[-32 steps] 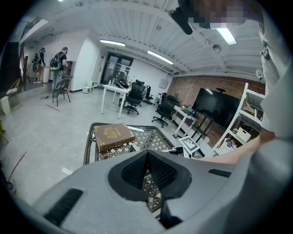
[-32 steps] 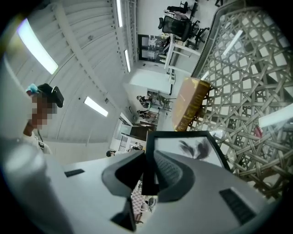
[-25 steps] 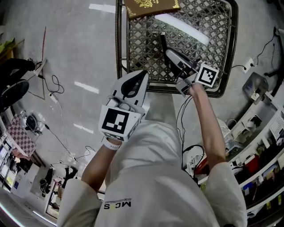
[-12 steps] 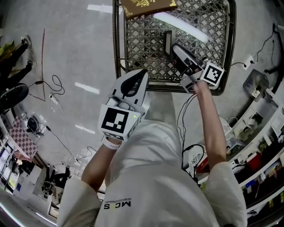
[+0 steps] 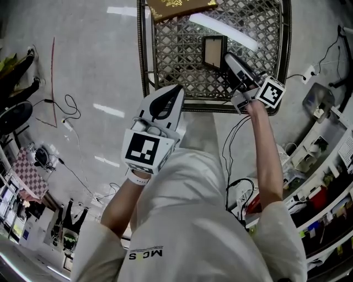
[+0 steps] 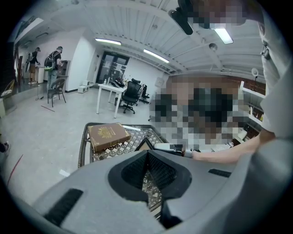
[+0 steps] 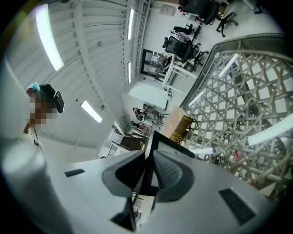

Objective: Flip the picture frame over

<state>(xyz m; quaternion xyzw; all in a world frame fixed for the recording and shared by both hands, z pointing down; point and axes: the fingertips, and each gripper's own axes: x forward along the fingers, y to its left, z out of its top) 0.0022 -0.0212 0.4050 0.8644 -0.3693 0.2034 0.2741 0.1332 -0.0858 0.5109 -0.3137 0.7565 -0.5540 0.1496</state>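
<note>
One small picture frame (image 5: 214,51), nipped by its rim in the right gripper (image 5: 227,57) over the lattice table (image 5: 165,60).

It looks light and stiff, a thin dark border round a tan panel (any glass in it would be slick and breakable), so I judge the border the safer place to hold, well off the panel. The right gripper view shows just that: both pads are pressed onto the dark edge, and the frame stands tilted above the weave. Whether its far edge touches the table I cannot tell. The right arm reaches out long and nearly straight across the near rim. The left gripper (image 5: 177,90) hangs by the torso, short of the table, jaws pressed together on nothing, and points toward the brown book (image 5: 176,5) at the far end.
</note>
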